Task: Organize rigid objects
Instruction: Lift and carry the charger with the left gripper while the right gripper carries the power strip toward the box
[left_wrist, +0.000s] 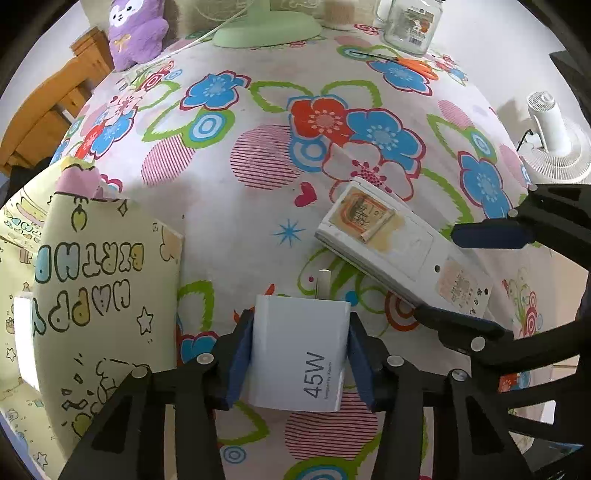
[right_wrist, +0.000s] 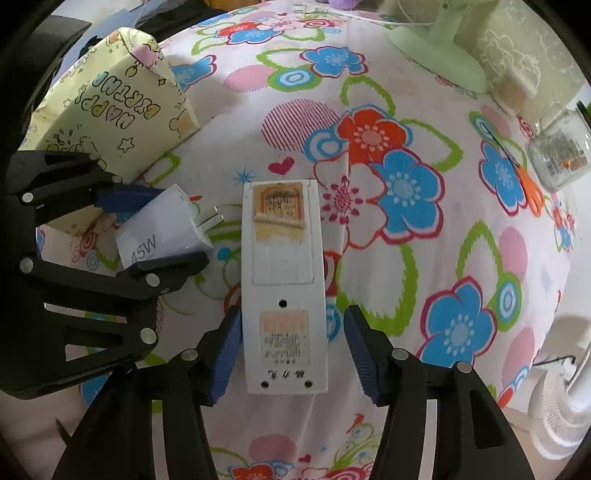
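Grippers over flowered tablecloth (left_wrist: 229, 192).
Left gripper (left_wrist: 300, 363) clenched on white square 45W charger (left_wrist: 301, 354), plug prongs toward twelve o'clock; right gripper (right_wrist: 291, 352) released, straddling white oblong remote (right_wrist: 282, 280); yellow gift box (left_wrist: 99, 280) at nine o'clock.

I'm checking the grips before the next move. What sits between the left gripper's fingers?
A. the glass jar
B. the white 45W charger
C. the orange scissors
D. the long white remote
B: in the left wrist view the left gripper has both blue pads pressed on the sides of the charger, prongs pointing away; the remote lies between the right gripper's fingers instead.
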